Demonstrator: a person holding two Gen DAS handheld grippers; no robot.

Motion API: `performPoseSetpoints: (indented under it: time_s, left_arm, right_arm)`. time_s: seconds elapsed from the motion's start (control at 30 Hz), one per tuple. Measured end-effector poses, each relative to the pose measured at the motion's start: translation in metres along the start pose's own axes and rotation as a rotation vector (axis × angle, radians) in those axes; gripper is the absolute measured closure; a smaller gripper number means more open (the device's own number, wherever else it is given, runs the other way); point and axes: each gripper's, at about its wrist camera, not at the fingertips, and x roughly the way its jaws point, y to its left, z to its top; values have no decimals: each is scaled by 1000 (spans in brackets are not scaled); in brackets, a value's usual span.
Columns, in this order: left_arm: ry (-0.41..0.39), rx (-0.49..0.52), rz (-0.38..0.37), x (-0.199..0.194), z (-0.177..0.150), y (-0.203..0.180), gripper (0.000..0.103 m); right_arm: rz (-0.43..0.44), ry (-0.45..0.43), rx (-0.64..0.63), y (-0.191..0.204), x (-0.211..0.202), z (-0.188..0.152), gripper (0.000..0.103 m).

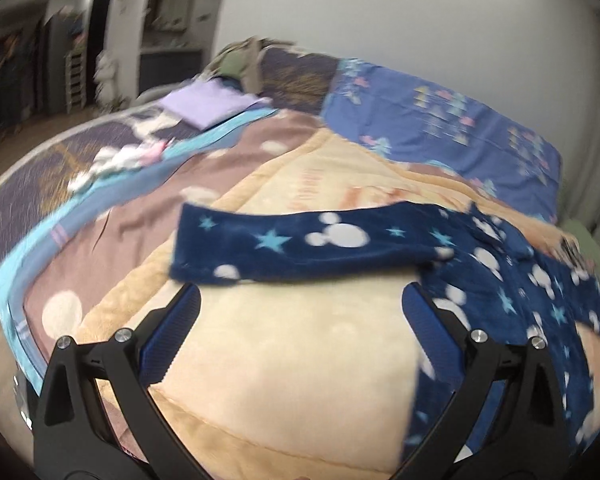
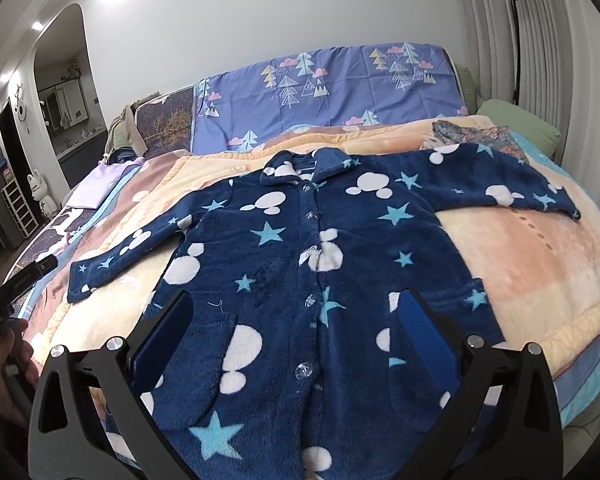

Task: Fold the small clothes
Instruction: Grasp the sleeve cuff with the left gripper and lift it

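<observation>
- Right wrist view first: our right claw (image 2: 296, 328) is spread wide open, gripping nothing, hovering over the lower half of the pajama top (image 2: 312, 272).
- That top is navy fleece with white mouse-head shapes and light blue stars. It's lying flat, face up and buttoned, on the peach blanket (image 2: 532, 256) that covers the bed, collar toward the far wall and both sleeves stretched out to the sides.
- Over at the left edge of this view we can see a hand (image 2: 4, 368) holding the other black tool.
- Left wrist view is kinda blurry, but our left claw (image 1: 300, 312) is also wide open and empty, sitting just short of the sleeve (image 1: 300, 240) on that side, not touching it as far as we can tell.
- The sleeve lies straight across the blanket, cuff pointing left, and joins the body of the top at the right of the frame.
- Further up the bed there's a blue pillow with little trees (image 2: 324, 96), plus a folded lilac cloth (image 1: 208, 106) near the far left corner.
- A green pillow (image 2: 520, 124) pokes out at the far right.
</observation>
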Motion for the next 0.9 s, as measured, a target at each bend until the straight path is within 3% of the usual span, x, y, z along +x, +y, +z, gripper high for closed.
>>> performPoseSetpoints:
  time_s: [0.07,0.13,0.2,0.27,0.33,0.4,0.57,0.83,0.9]
  left_arm:
    - [66,-146,-30,27,3,37,5]
    - [123,-267,-77,48,1,62,16]
    - [205,-464,-199,75,-8,91,29]
    - [271,-693,-321,101,-22,118,31]
    - [303,-864,-366,120,-35,138,34]
    - [300,-938,-372,129,-42,146,36]
    - [257,-991,-338,142,-40,158,39]
    - [226,-890,-201,166,-13,152,41]
    - [207,-877,-185,170,-8,155,50]
  right_arm:
    - [1,12,4,-1,9,1,1]
    - [1,26,11,-2,18,2,1]
    - [4,46,16,-2,27,1,1]
    - [6,56,14,-1,34,1,1]
    - [6,62,7,0,38,0,1]
    - [6,67,2,0,41,-1,1]
    - [14,94,26,-5,54,-1,1]
    - [16,111,41,-8,64,-1,1]
    - [17,113,42,-9,64,0,1]
